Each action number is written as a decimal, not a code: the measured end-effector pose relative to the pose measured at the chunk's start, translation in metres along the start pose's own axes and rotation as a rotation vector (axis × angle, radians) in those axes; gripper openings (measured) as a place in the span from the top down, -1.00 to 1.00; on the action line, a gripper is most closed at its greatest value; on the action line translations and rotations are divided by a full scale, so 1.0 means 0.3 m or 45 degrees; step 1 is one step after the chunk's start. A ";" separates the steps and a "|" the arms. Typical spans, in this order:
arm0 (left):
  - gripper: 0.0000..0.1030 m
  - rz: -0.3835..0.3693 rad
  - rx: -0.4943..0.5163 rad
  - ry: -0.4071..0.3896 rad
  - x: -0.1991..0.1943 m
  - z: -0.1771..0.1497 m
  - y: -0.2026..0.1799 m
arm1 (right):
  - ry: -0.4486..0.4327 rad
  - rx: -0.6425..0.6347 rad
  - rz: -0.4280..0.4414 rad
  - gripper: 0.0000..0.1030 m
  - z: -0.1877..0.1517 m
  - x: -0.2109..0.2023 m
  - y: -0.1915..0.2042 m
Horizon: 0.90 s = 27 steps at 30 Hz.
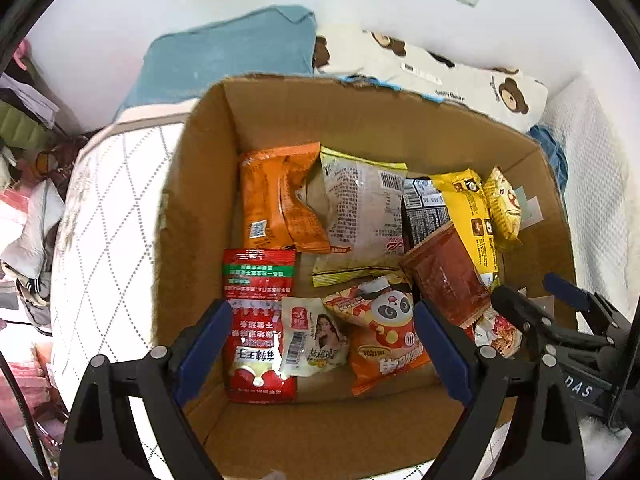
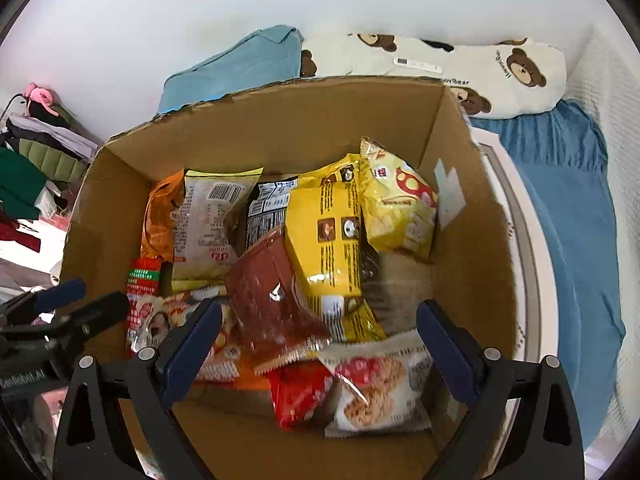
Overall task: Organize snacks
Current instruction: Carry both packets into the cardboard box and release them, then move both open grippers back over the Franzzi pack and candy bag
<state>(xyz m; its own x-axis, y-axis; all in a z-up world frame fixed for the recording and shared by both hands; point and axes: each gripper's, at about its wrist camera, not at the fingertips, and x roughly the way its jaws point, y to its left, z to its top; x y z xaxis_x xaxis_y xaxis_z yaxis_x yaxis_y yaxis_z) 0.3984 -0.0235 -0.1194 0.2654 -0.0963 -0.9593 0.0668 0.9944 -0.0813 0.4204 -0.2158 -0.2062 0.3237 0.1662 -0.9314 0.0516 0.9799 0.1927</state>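
Cardboard box (image 1: 192, 208) sits on a quilted white mattress (image 1: 100, 240), filled with snack packets. Left gripper (image 1: 322, 344) hangs above the near-left part of the box, jaws spread wide, nothing between the pads; below it lie a red packet (image 1: 260, 344), a small white packet (image 1: 312, 340) and an orange panda packet (image 1: 384, 340). Right gripper (image 2: 320, 348) likewise released and empty, over a dark red packet (image 2: 272, 300), a long yellow packet (image 2: 324, 240) and a white cookie packet (image 2: 380, 388). Bear-print pillow (image 2: 480, 68) and teal pillow (image 2: 240, 68) behind the box.
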 end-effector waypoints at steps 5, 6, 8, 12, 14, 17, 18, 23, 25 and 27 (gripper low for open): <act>-0.80 0.034 -0.008 -0.124 -0.072 -0.055 -0.002 | -0.058 -0.015 -0.003 -0.93 -0.067 -0.076 0.006; -0.80 0.034 -0.013 -0.148 -0.090 -0.070 0.000 | -0.071 -0.020 -0.005 -0.93 -0.079 -0.091 0.008; -0.80 0.033 -0.019 -0.182 -0.115 -0.092 -0.003 | -0.104 -0.028 -0.012 -0.93 -0.106 -0.128 0.011; -0.80 0.047 -0.013 -0.267 -0.181 -0.139 -0.015 | -0.172 -0.037 -0.019 -0.93 -0.164 -0.210 0.016; -0.80 0.050 -0.011 -0.304 -0.218 -0.164 -0.017 | -0.201 -0.045 -0.029 -0.93 -0.190 -0.246 0.023; -0.80 0.046 -0.009 -0.357 -0.272 -0.203 -0.022 | -0.242 -0.060 -0.032 -0.93 -0.226 -0.305 0.028; -0.80 0.046 -0.008 -0.378 -0.292 -0.219 -0.024 | -0.254 -0.063 -0.032 -0.93 -0.238 -0.323 0.030; -0.80 0.038 0.013 -0.444 -0.368 -0.284 -0.042 | -0.338 -0.083 -0.036 -0.93 -0.303 -0.427 0.046; -0.80 0.036 0.022 -0.467 -0.399 -0.311 -0.049 | -0.365 -0.081 -0.026 -0.93 -0.325 -0.466 0.052; -0.80 0.042 0.032 -0.490 -0.422 -0.333 -0.055 | -0.402 -0.085 -0.029 -0.93 -0.350 -0.509 0.059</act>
<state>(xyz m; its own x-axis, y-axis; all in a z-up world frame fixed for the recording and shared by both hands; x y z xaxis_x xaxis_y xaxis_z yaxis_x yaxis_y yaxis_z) 0.2675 -0.0234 -0.0236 0.6091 -0.0781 -0.7892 0.0748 0.9964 -0.0409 0.2727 -0.2121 -0.0930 0.6008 0.1119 -0.7916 0.0037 0.9898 0.1427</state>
